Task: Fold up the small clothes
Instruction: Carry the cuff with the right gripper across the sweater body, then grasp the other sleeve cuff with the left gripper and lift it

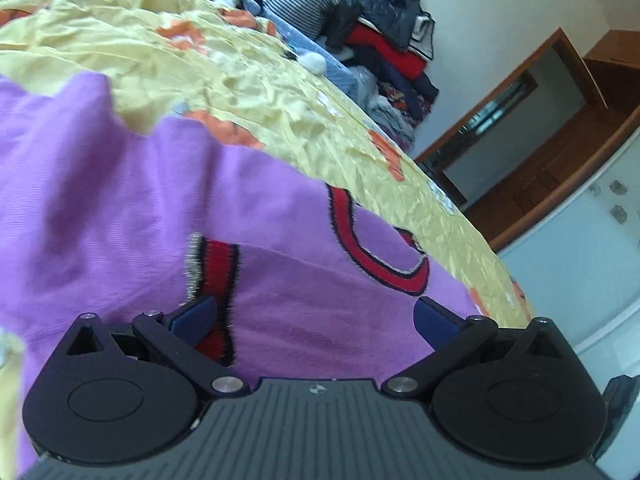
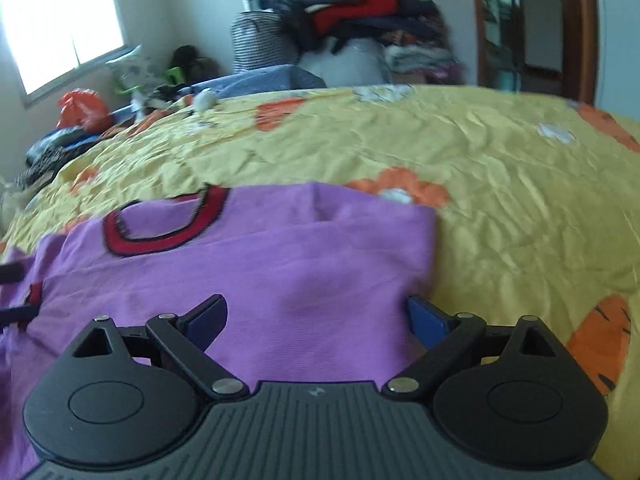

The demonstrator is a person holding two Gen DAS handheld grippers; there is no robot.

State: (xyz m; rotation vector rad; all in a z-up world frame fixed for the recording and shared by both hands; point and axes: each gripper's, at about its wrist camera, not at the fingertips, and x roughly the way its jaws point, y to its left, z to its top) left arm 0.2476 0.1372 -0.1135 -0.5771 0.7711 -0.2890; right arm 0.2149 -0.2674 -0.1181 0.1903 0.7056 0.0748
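A small purple garment (image 1: 120,200) with red and black trim lies on a yellow bedspread (image 1: 256,92). Its trimmed neck opening (image 1: 380,252) faces away from me. My left gripper (image 1: 316,320) is open just above the cloth, beside a red trimmed cuff (image 1: 218,264). In the right wrist view the same purple garment (image 2: 280,256) lies flat with the neck opening (image 2: 160,224) at the left. My right gripper (image 2: 316,316) is open and empty, low over the garment near its right edge (image 2: 430,248).
The yellow bedspread (image 2: 500,184) has orange prints. A pile of clothes (image 2: 360,20) stands beyond the bed's far side, also in the left wrist view (image 1: 384,32). A wooden door frame (image 2: 576,28) is at the right. An orange bag (image 2: 82,110) lies near the window.
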